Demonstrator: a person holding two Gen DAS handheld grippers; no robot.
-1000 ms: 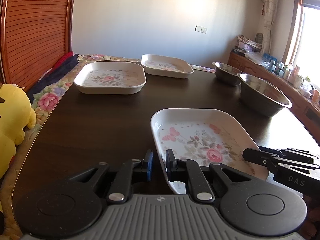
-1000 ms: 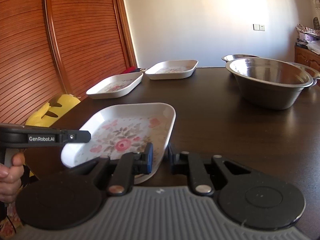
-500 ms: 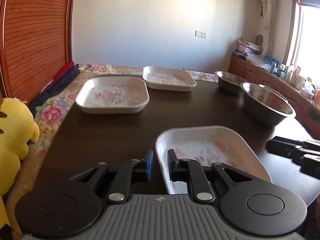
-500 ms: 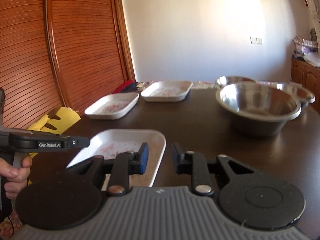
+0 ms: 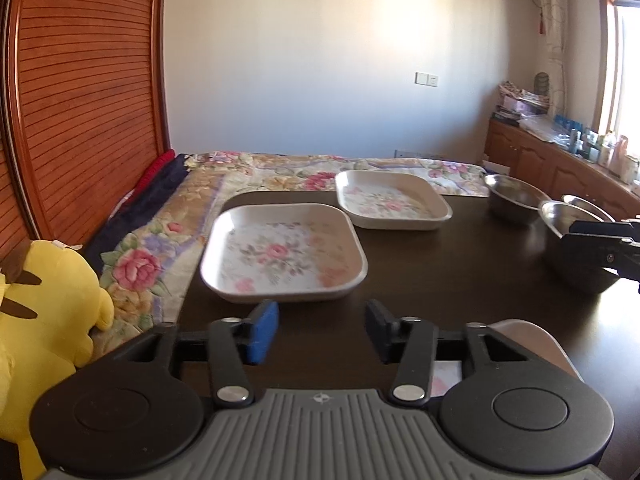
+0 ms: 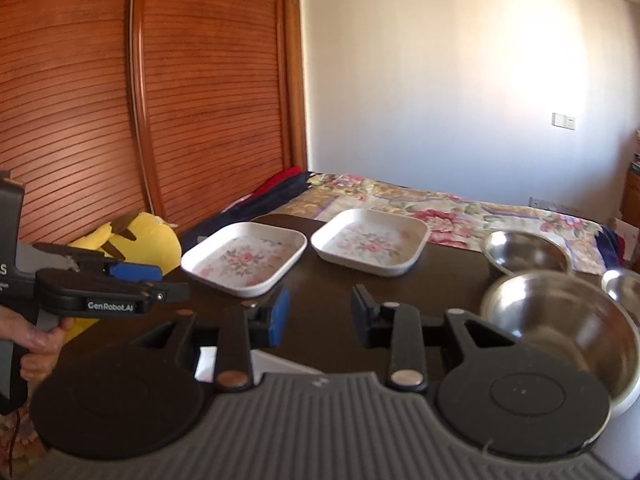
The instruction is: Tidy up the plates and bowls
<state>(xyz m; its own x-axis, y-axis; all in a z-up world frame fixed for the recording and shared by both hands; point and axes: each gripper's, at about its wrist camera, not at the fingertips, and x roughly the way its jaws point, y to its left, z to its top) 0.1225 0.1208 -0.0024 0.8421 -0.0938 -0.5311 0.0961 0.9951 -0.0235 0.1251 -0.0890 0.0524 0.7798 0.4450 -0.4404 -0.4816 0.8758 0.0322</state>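
The work surface is a dark wooden table (image 5: pixel 460 280) standing against a bed with a floral bedspread (image 5: pixel 280 172); slatted wooden wardrobe doors (image 5: pixel 80 100) close the left side of the room, a plain white wall (image 5: pixel 320 60) closes the far end, and a yellow plush toy (image 5: pixel 40 320) sits at the table's left edge. Two white floral plates lie side by side toward the far end of the table: the near plate (image 5: pixel 284 254) directly ahead of the left gripper (image 5: pixel 322 330), and the far plate (image 5: pixel 390 200) behind it and to the right. The left gripper's fingers are spread wide and empty, just short of the near plate's front rim without touching it. A third floral plate (image 5: pixel 532 338) lies low beneath the gripper's right side, mostly hidden. The right gripper (image 6: pixel 320 314) is likewise spread wide and empty above the table, with the large steel bowl (image 6: pixel 560 320) just to its right and a smaller steel bowl (image 6: pixel 526 252) beyond.
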